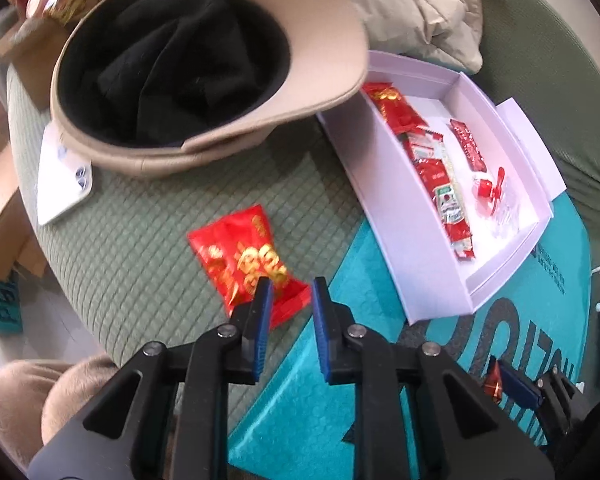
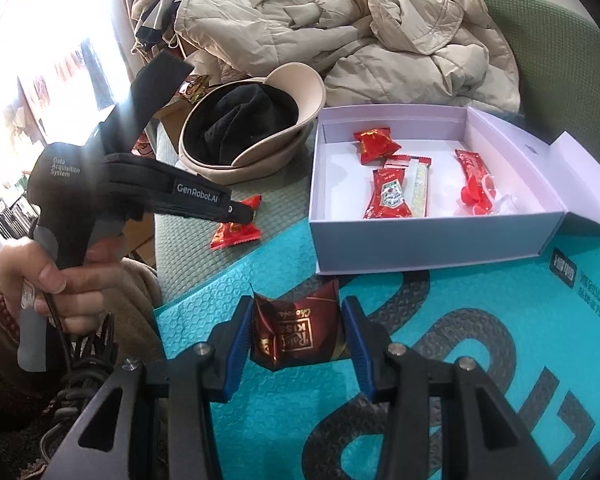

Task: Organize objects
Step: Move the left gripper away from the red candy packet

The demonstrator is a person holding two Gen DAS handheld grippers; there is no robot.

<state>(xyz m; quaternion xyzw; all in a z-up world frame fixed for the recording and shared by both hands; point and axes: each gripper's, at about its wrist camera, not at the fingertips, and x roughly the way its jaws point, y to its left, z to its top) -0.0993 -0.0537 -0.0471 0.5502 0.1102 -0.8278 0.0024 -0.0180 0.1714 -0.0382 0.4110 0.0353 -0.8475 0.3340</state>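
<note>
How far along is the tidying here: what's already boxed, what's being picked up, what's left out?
Done: several red packets, including a ketchup sachet, lie in the white box. In hand: the right tool brackets a dark chocolate wrapper; whether it is clamped is unclear. The left tool, open, reaches the red candy packet on the green cushion. Both remain unboxed.

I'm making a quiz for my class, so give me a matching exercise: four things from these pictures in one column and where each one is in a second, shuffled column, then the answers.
Things
1. chocolate packet
2. ketchup sachet
3. red candy packet
4. black cloth

Places
A. inside the beige cap
B. on the green cushion, at the left gripper
C. inside the white box
D. between the fingers of the right gripper

Pairs: 1-D, 2-C, 3-B, 4-A
</note>
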